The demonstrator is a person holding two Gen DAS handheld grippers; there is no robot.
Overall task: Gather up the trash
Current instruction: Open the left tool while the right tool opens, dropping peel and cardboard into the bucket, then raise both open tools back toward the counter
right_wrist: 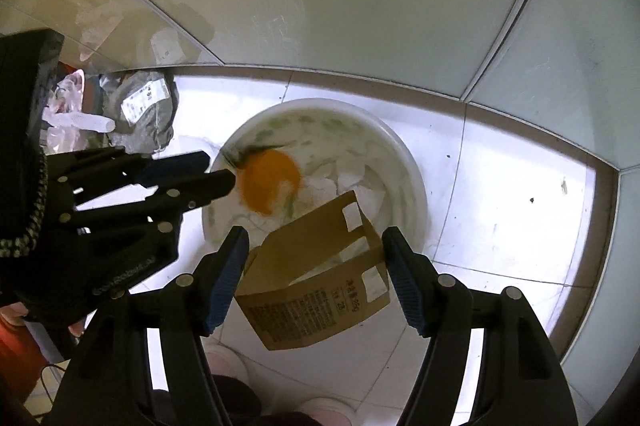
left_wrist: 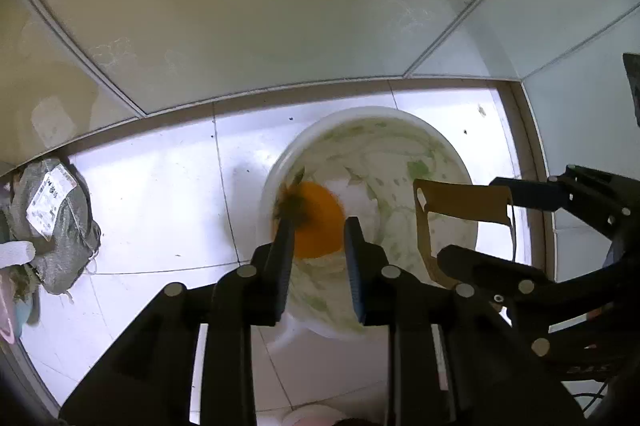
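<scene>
A white bin (left_wrist: 460, 161) lined with a green-patterned bag stands on the tiled floor; it also shows in the right wrist view (right_wrist: 404, 153). An orange fruit with a dark stem (left_wrist: 318, 222) is blurred just past my left gripper (left_wrist: 316, 234), whose jaws stand open over the bin; the fruit shows in the right wrist view (right_wrist: 268, 181) too. A brown cardboard carton (right_wrist: 320, 290) sits between the open jaws of my right gripper (right_wrist: 316, 266) above the bin's near rim; no finger visibly touches it. The carton shows in the left wrist view (left_wrist: 452, 209).
A grey-green sack with a white label (left_wrist: 56, 218) lies on the floor to the left, also in the right wrist view (right_wrist: 144, 113), with plastic trash (right_wrist: 80, 117) beside it. Glossy wall panels (left_wrist: 280, 5) close off the corner behind the bin.
</scene>
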